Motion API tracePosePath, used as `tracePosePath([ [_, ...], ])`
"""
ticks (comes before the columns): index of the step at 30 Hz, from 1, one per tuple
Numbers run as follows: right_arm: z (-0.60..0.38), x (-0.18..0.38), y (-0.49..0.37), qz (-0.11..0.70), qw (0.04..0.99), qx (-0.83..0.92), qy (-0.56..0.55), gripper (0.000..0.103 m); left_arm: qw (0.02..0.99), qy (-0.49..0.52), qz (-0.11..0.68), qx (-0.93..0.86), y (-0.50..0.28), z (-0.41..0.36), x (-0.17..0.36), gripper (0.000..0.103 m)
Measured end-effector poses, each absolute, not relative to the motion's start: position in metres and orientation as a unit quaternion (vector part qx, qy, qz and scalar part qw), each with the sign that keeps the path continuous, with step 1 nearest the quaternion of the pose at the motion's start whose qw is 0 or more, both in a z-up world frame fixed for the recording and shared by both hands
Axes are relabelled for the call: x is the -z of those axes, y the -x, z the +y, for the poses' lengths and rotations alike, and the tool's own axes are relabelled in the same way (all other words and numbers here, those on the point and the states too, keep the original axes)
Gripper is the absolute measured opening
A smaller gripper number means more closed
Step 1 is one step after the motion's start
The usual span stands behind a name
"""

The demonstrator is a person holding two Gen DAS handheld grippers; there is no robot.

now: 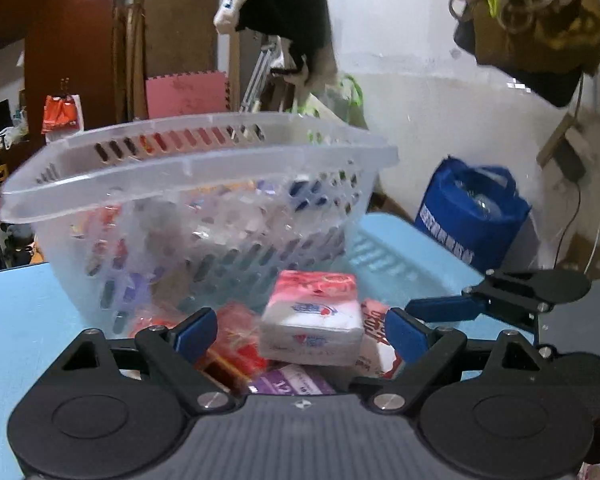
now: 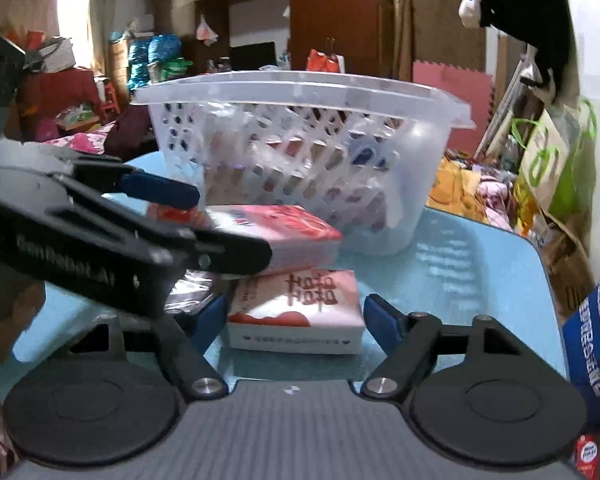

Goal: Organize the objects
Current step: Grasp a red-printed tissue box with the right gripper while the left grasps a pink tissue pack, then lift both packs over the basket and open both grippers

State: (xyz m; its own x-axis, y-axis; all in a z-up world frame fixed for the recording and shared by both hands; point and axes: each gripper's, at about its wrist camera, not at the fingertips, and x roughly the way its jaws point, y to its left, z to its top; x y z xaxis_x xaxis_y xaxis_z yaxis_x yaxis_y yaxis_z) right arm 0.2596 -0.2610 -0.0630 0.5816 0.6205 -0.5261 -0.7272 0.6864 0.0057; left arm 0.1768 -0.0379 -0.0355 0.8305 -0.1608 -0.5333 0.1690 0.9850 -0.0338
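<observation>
We're over the pile in front of the basket [image 1: 196, 168] on the blue table [image 1: 28, 320]. Left gripper [image 1: 300, 330] is wide, its fingers either side of the top tissue pack [image 1: 312, 320], pads apart from it. Right gripper [image 2: 296, 314] is also spread around the lower pack [image 2: 296, 312], nothing clamped; gaps look slim both sides. Red wrappers [image 1: 236, 340] and a purple pack [image 1: 296, 384] sit under the left one. Risks as we see them: the two heads are nearly touching, so closing both could knock them together; the top pack partly overlaps the lower, so lifting the lower first may tip it; soft wrap may slip or snag a neighbouring wrapper.
</observation>
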Motion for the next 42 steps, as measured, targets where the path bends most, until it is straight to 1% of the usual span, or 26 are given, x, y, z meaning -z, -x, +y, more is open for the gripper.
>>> tracePosePath([
  [2,-0.263,0.064,-0.261,0.256,0.882,-0.384,0.1,0.078,0.955,-0.011,0.286,0.083,-0.183,-0.043,0.039,0.093],
  [4,-0.261,0.064,-0.262,0.258,0.881,-0.382,0.105,0.078,0.952,-0.009,0.295,0.078,-0.189,-0.045,0.043,0.085],
  [5,-0.26,0.063,-0.262,0.257,0.882,-0.381,0.108,0.078,0.952,-0.01,0.298,0.074,-0.191,-0.046,0.045,0.07],
  [6,-0.259,0.063,-0.262,0.257,0.882,-0.379,0.112,0.078,0.954,-0.012,0.293,0.069,-0.189,-0.046,0.045,0.058],
  [10,-0.256,0.063,-0.264,0.26,0.881,-0.376,0.118,0.077,0.961,0.006,0.264,0.081,-0.176,-0.038,0.038,0.058],
  [12,-0.255,0.064,-0.263,0.259,0.88,-0.378,0.123,0.074,0.967,0.016,0.242,0.081,-0.165,-0.029,0.03,0.058],
  [18,-0.252,0.062,-0.256,0.237,0.89,-0.364,0.138,0.074,0.976,0.049,0.193,0.086,-0.129,0.003,0.017,0.058],
  [25,-0.28,0.052,-0.247,0.174,0.909,-0.373,0.07,0.074,0.98,0.085,0.161,0.083,-0.114,0.033,0.012,0.058],
  [32,-0.299,0.046,-0.238,0.114,0.92,-0.374,0.03,0.074,0.983,0.106,0.129,0.077,-0.099,0.049,0.008,0.058],
  [37,-0.308,0.024,-0.222,0.058,0.924,-0.377,-0.004,0.074,0.985,0.115,0.091,0.089,-0.082,0.056,-0.014,0.059],
  [42,-0.295,-0.018,-0.223,0.024,0.929,-0.369,0.008,0.074,0.99,0.099,0.069,0.067,-0.093,0.054,-0.05,0.059],
])
